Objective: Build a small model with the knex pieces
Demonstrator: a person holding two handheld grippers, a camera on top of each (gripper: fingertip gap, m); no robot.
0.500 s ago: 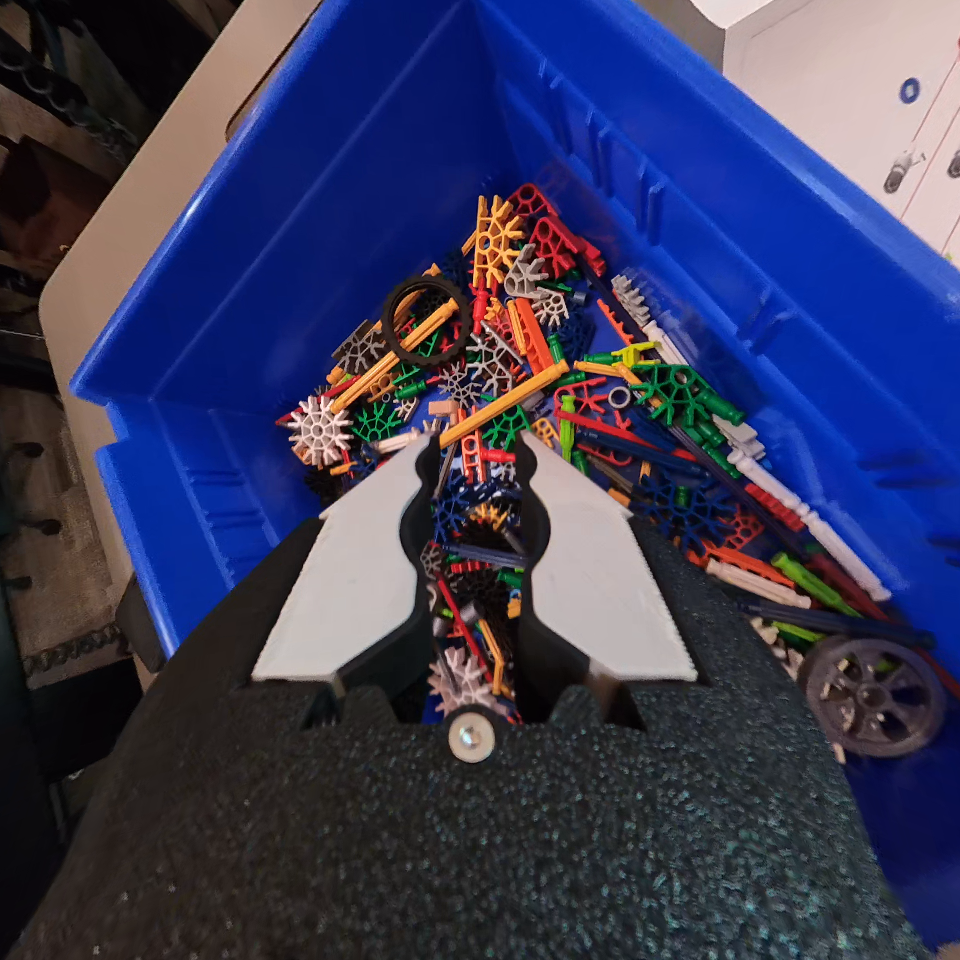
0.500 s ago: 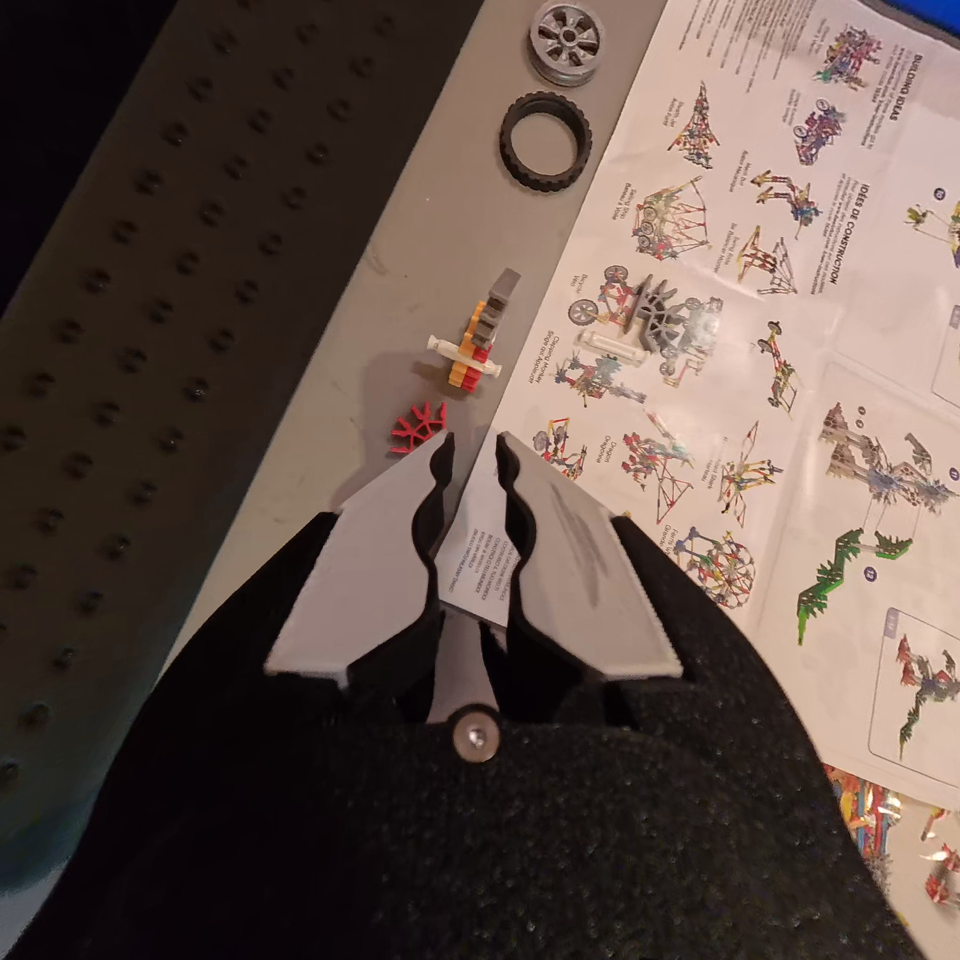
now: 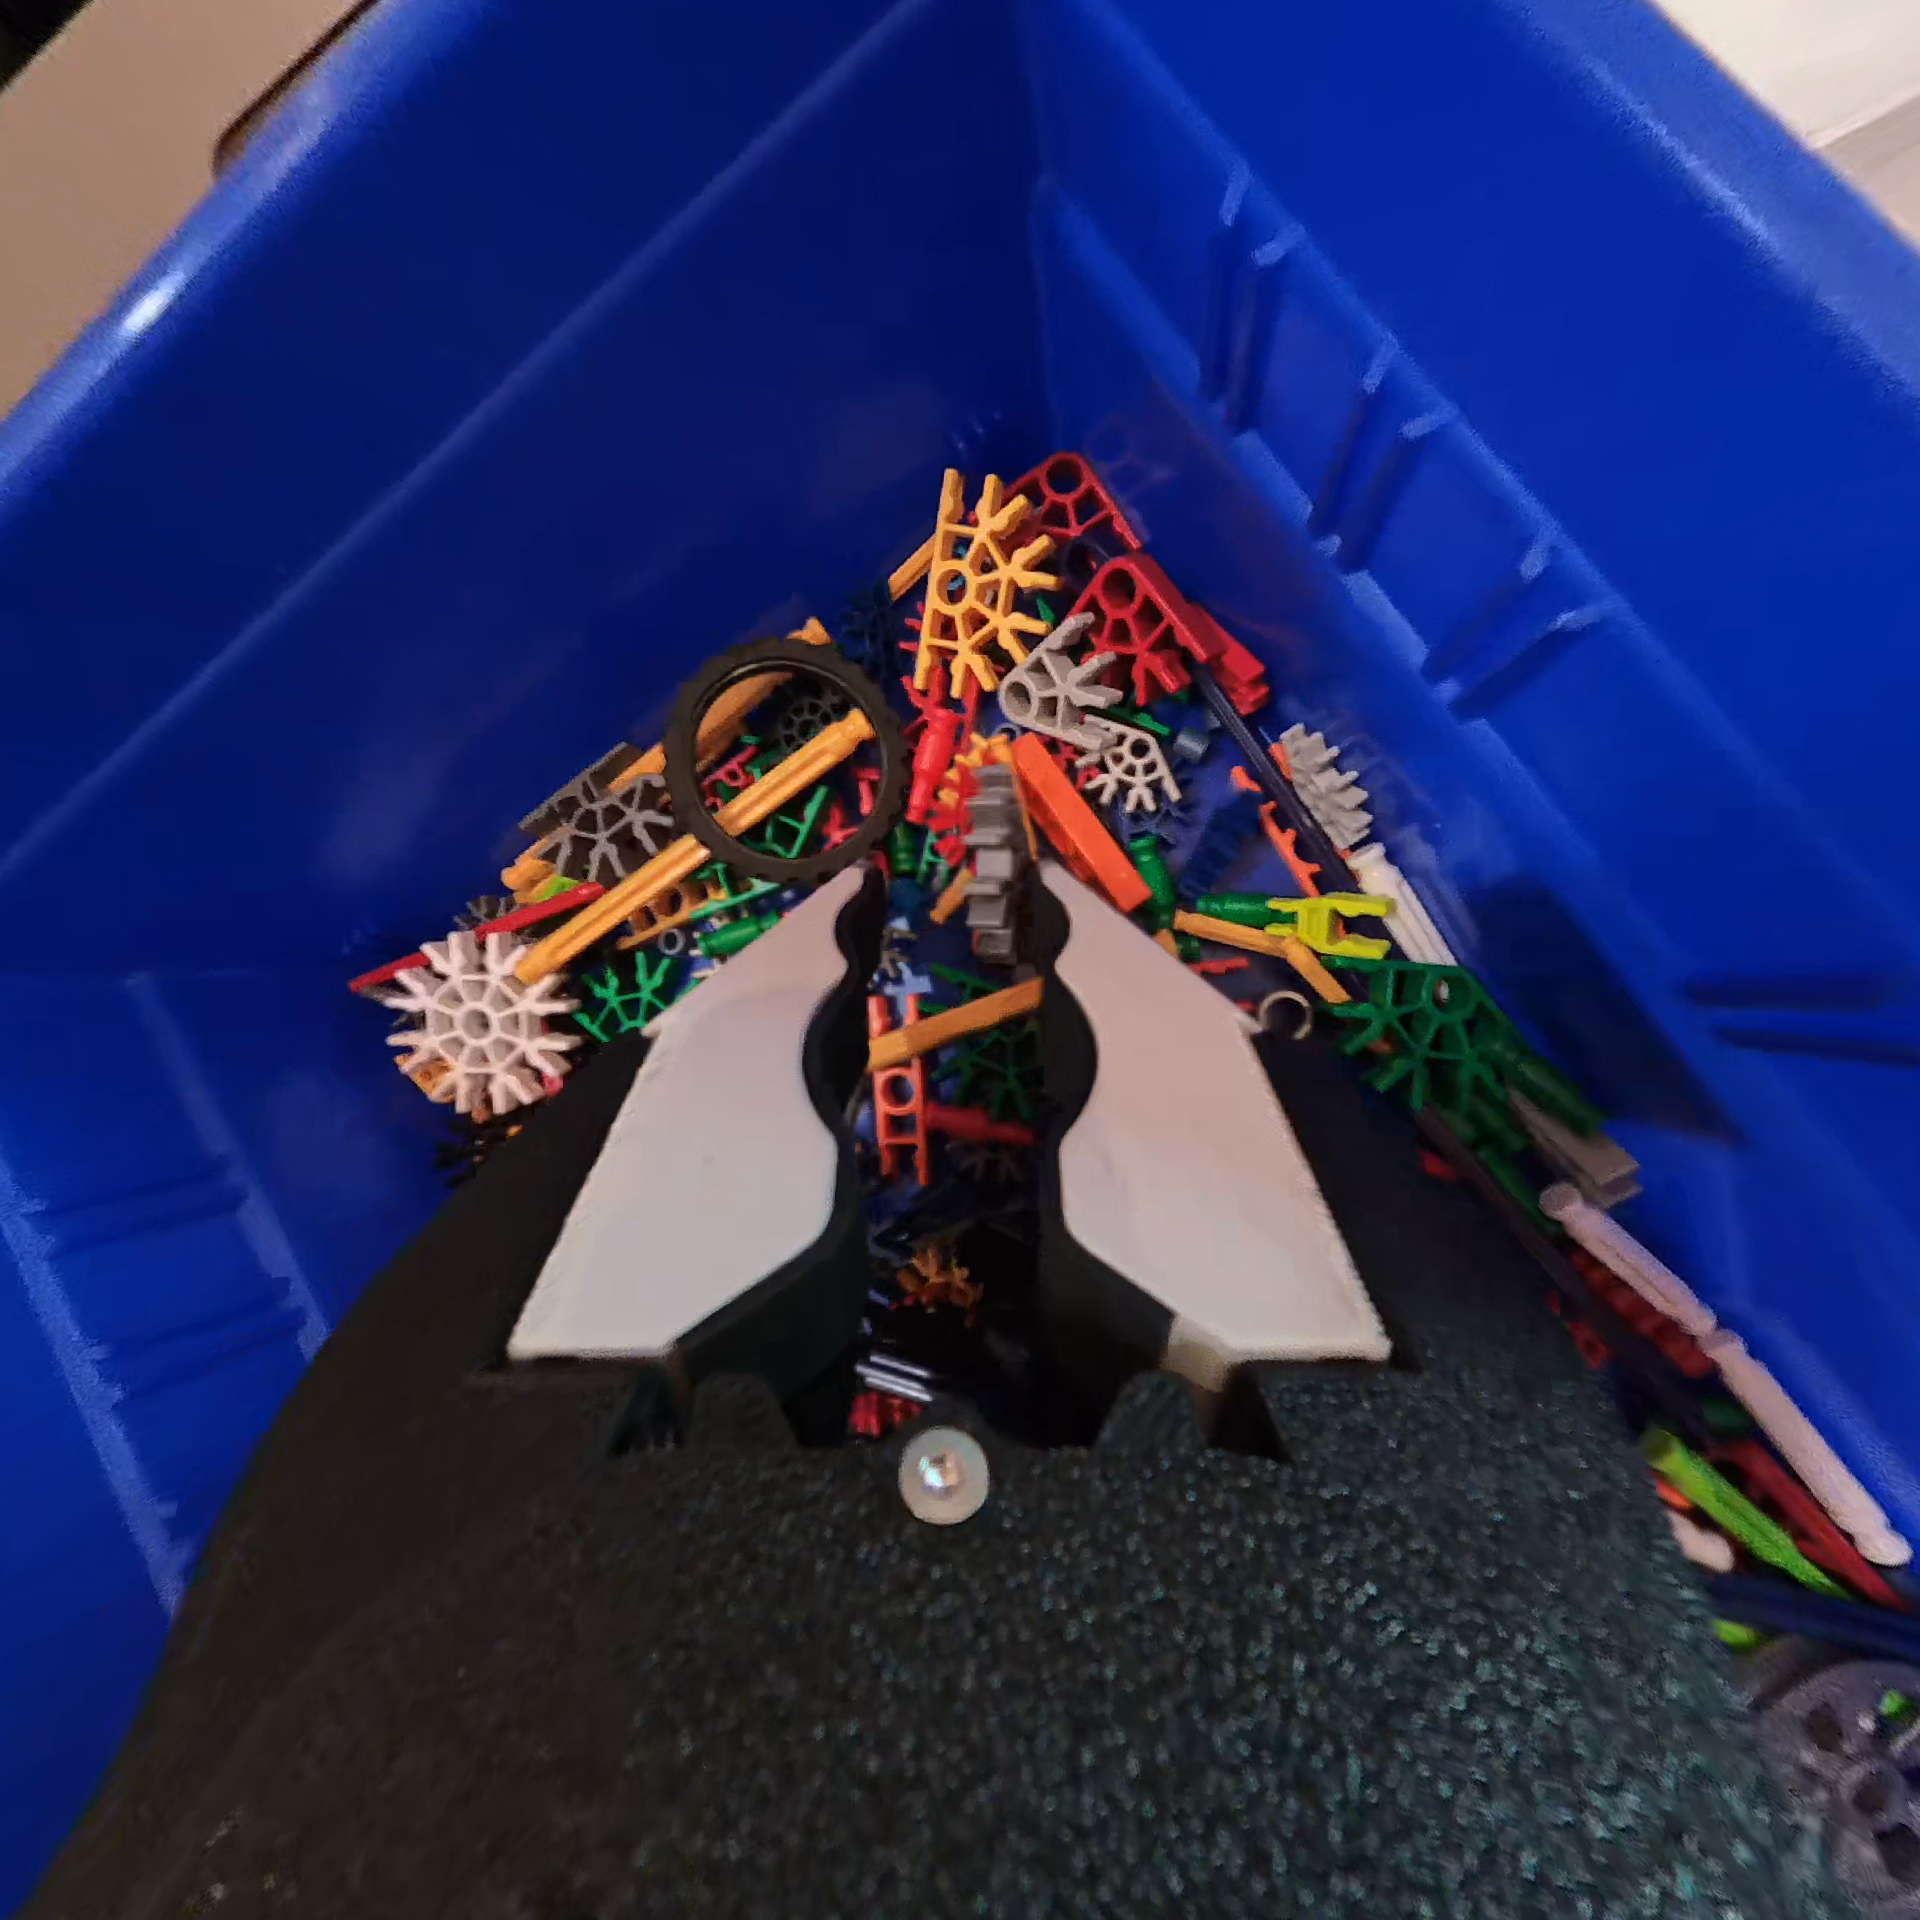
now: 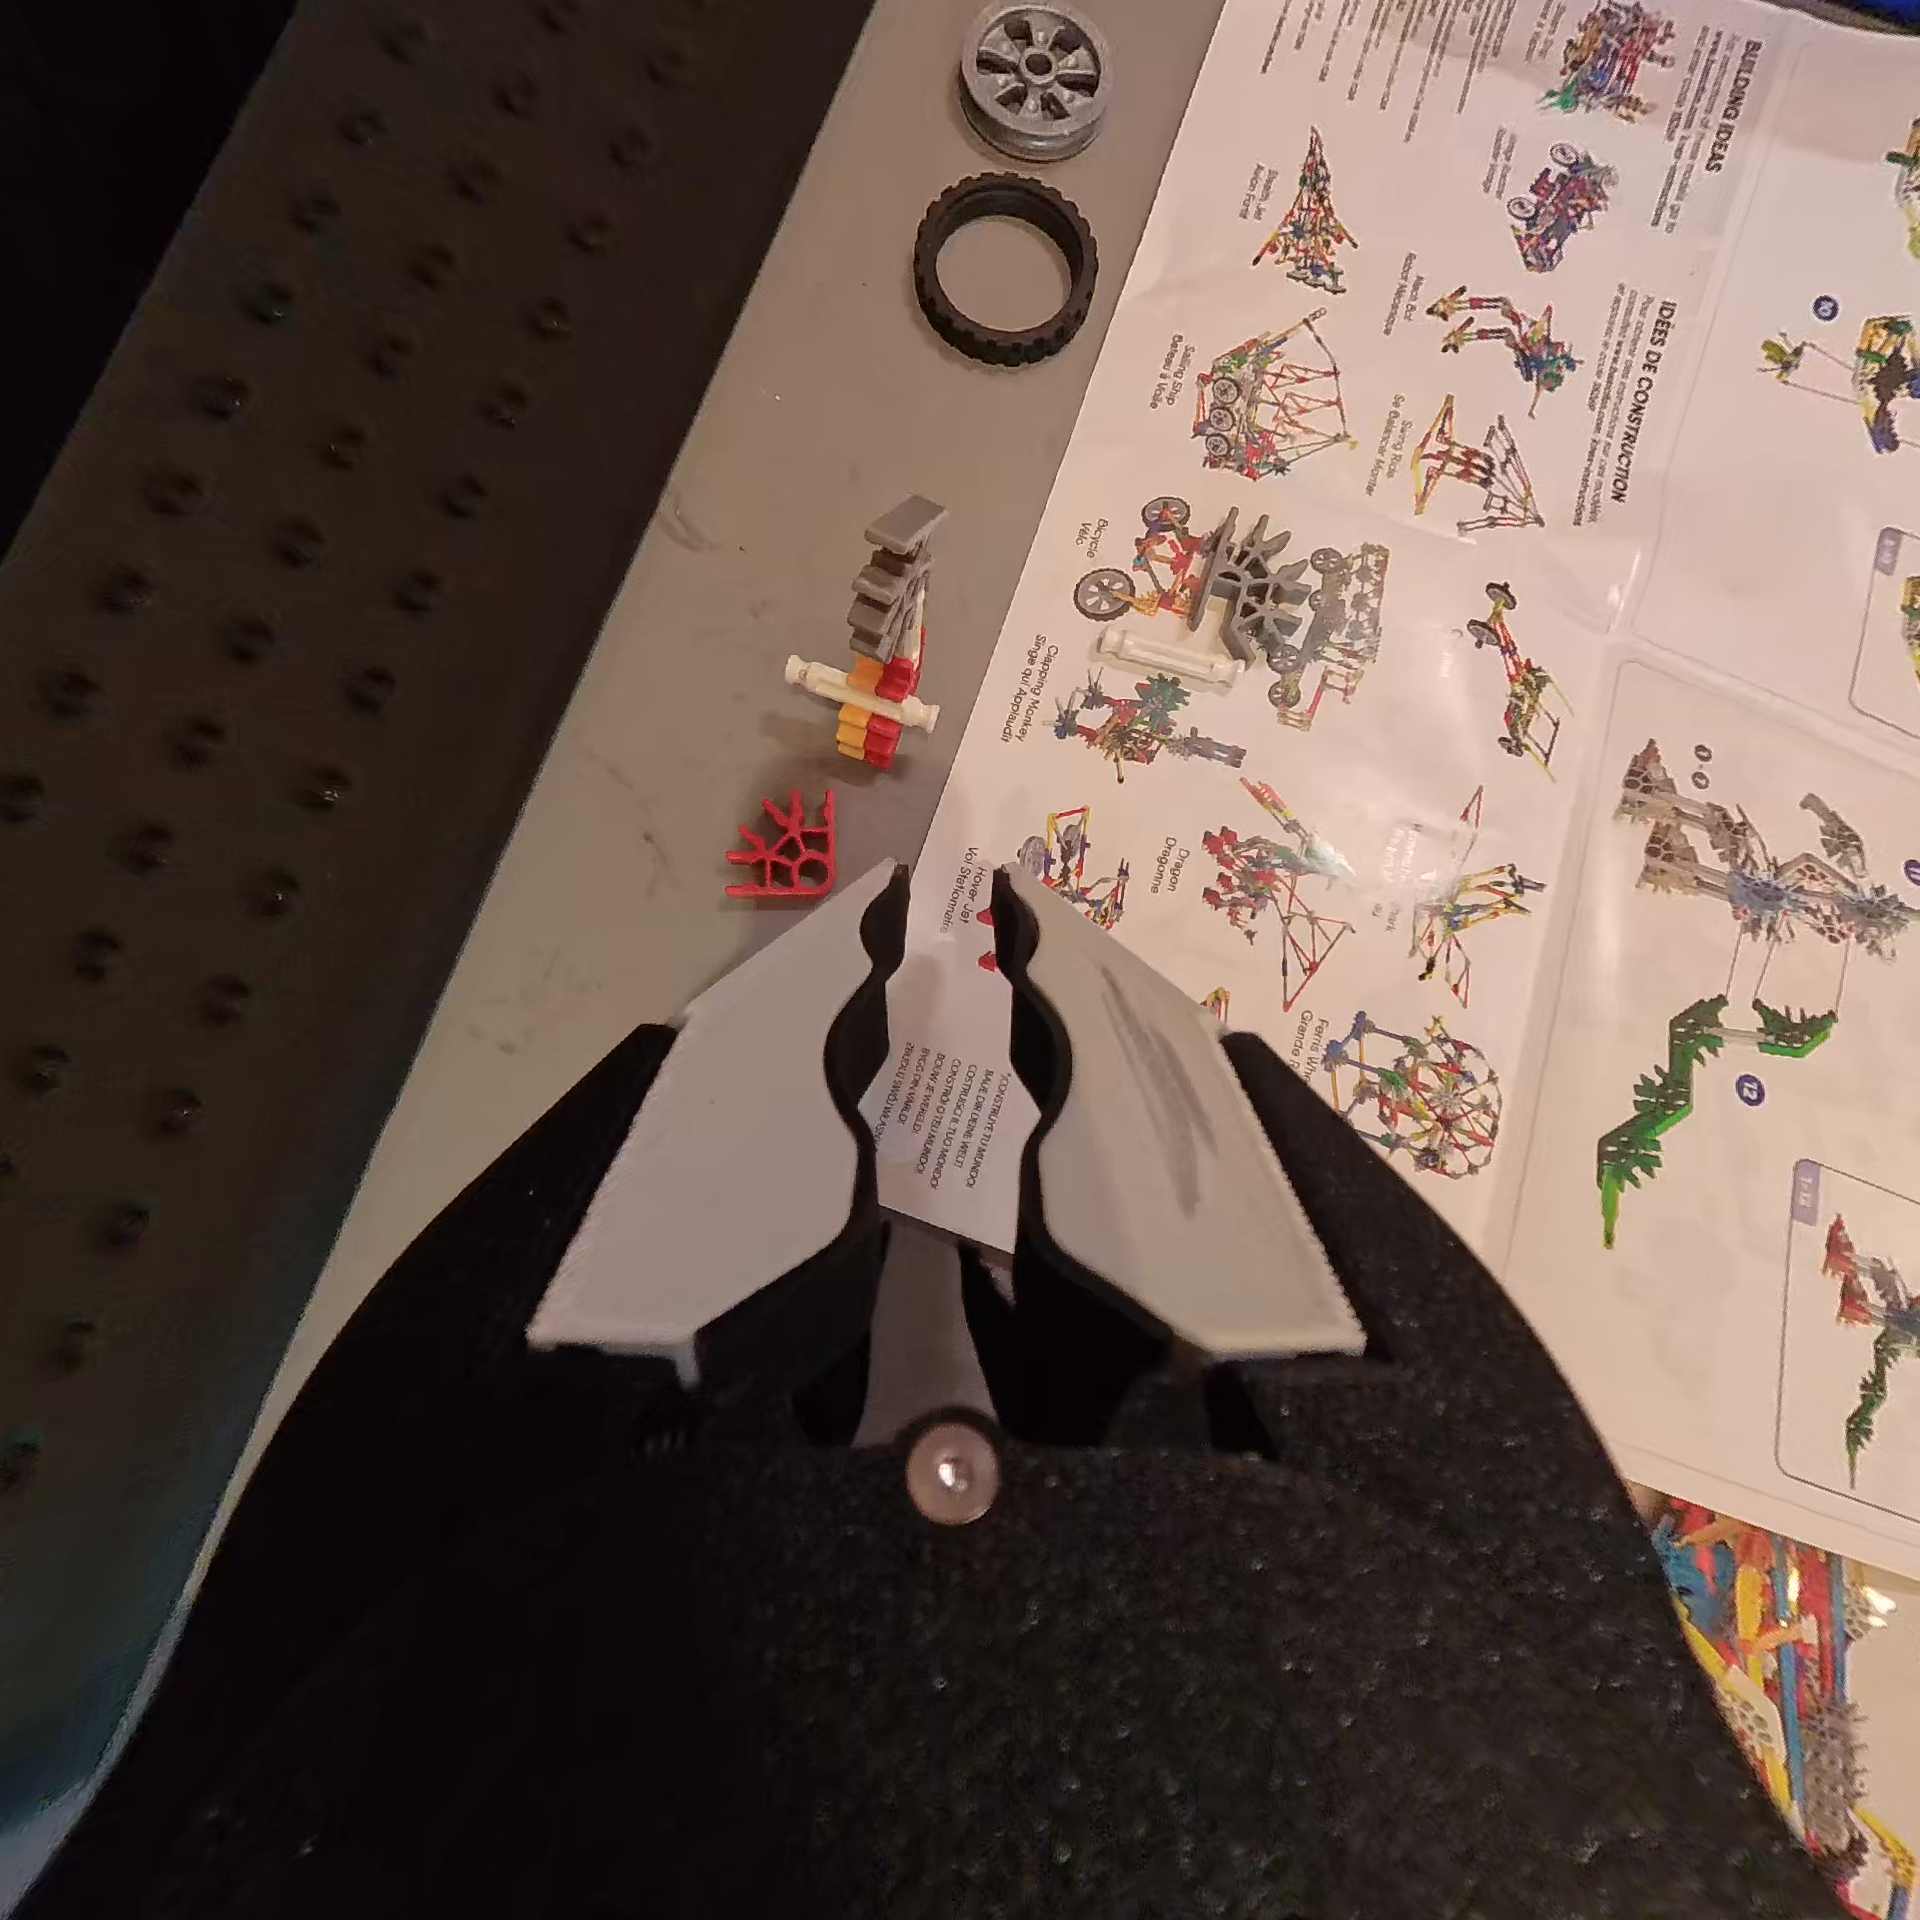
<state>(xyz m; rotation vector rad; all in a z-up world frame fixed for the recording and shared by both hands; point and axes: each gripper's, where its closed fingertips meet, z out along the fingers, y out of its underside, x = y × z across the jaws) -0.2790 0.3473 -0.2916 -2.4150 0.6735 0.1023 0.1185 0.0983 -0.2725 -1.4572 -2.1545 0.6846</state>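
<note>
Left gripper (image 3: 951, 894) jaws apart above mixed construction pieces (image 3: 977, 790) in one blue bin (image 3: 623, 416), one black tyre ring (image 3: 784, 764) ahead-left, right gripper (image 4: 948, 883) jaws narrowly apart and empty over one instruction sheet (image 4: 1455, 727), one red connector (image 4: 779, 847) just left of tips, one grey wheel (image 4: 1034, 78) and one black tyre (image 4: 1006, 272) farther ahead.

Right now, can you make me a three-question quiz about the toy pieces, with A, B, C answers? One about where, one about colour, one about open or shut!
1. Where is the left gripper?
A. Inside the blue bin
B. Over a sink
C. On a chair

2. What colour is the small fan-shaped connector beside the right gripper?
A. Green
B. Red
C. Purple

3. How do the left gripper's jaws stand?
A. Clamped on a wheel
B. Shut tight, empty
C. Apart, holding nothing

Answers:
1. A, because blue walls rise around it and the toy pieces lie under it.
2. B, it lies red on the grey table.
3. C, a gap shows between the fingers with pieces seen through it.
</note>
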